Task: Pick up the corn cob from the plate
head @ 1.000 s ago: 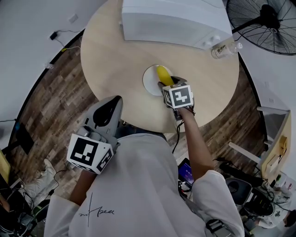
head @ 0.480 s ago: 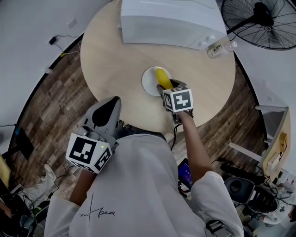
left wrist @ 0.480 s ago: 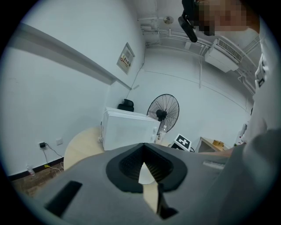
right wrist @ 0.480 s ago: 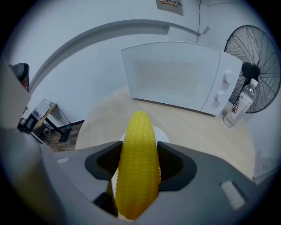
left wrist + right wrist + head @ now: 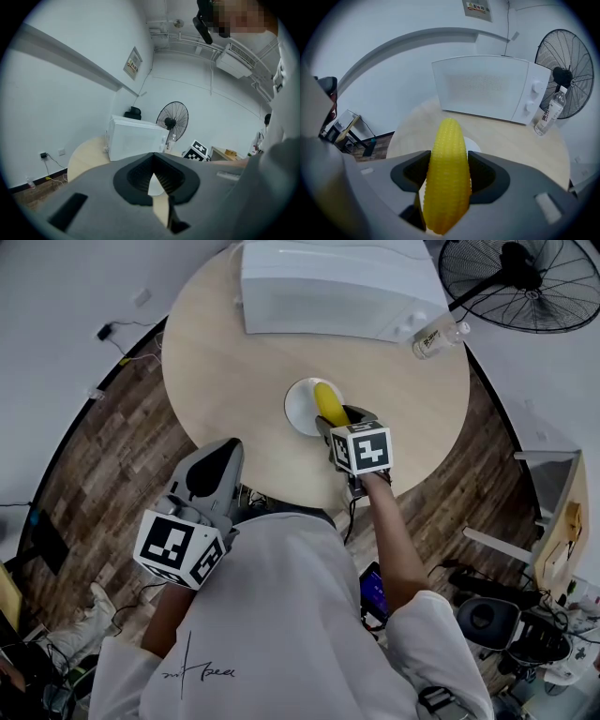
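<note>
While the right gripper (image 5: 339,420) holds its jaws clamped on the corn cob (image 5: 447,154) mid-length, plate (image 5: 302,407) just beyond them, the cob seems light, stiff and bumpy; the left gripper (image 5: 152,183) has jaws closed, empty.

The corn cob (image 5: 449,154) is seen as a bumpy, faintly glossy yellow surface, clamped in the matt grey plastic of the right gripper (image 5: 449,180). The plate (image 5: 299,407) is rendered smooth and white, the table (image 5: 234,371) in pale matt wood, the floor (image 5: 103,456) in dark grained planks.
</note>
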`<action>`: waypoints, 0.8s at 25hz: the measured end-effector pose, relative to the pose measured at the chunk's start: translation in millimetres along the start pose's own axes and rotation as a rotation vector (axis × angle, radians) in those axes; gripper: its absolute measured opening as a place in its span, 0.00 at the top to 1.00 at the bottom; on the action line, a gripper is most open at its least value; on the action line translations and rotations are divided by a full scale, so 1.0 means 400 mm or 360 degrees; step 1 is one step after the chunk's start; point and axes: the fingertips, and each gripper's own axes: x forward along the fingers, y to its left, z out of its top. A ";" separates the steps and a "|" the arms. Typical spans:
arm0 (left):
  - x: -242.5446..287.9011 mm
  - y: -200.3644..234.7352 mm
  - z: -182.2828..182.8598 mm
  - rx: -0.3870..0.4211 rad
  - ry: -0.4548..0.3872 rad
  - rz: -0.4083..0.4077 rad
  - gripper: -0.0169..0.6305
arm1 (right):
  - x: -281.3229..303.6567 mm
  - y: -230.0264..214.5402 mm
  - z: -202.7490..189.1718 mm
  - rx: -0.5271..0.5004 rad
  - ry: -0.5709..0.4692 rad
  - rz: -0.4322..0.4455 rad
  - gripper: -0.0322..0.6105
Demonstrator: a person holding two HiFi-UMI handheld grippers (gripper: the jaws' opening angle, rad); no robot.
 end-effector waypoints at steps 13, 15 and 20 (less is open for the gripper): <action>-0.019 -0.004 0.000 0.0009 -0.0007 -0.0032 0.99 | -0.061 0.028 0.009 0.0038 -0.0119 -0.0003 0.54; -0.021 -0.008 -0.003 0.0013 -0.0005 -0.0038 0.99 | -0.071 0.030 0.008 0.0042 -0.0135 -0.0006 0.54; -0.029 -0.014 -0.011 0.0017 0.0000 -0.0049 0.99 | -0.100 0.036 0.011 0.0060 -0.0183 -0.0013 0.54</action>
